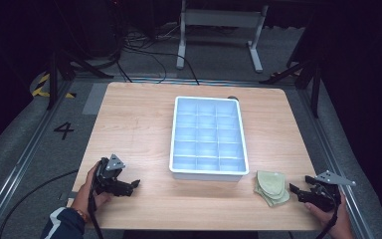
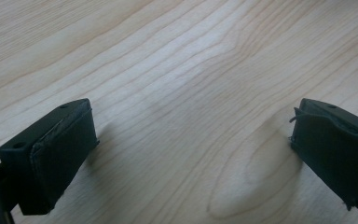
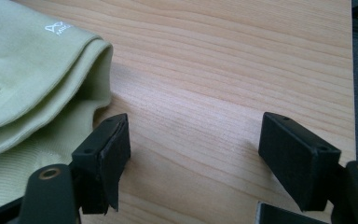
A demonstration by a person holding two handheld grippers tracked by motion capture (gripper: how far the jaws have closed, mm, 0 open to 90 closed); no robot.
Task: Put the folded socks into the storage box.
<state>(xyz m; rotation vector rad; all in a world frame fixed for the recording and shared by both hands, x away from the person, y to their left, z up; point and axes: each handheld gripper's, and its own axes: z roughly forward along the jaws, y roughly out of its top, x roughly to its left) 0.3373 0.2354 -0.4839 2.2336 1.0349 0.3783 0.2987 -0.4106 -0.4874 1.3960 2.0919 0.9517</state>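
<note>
A white divided tray (image 1: 173,144) with several compartments sits at the middle of the wooden table (image 1: 134,124). A folded pale green cloth (image 1: 270,187) lies just off its near right corner. My right gripper (image 1: 295,191) rests on the table to the right of the cloth, jaws wide open and bare. In the right gripper view the cloth (image 3: 23,84) lies at the left, against my left fingertip (image 3: 109,154). My left gripper (image 1: 135,183) rests at the near left, open, with bare wood (image 2: 186,116) between its jaws.
A small dark object (image 1: 233,97) peeks out behind the tray's far edge. Beyond the table stand a white metal frame (image 1: 219,20) and cables (image 1: 144,50) on the floor. The table's right edge (image 3: 353,93) runs close beside my right gripper.
</note>
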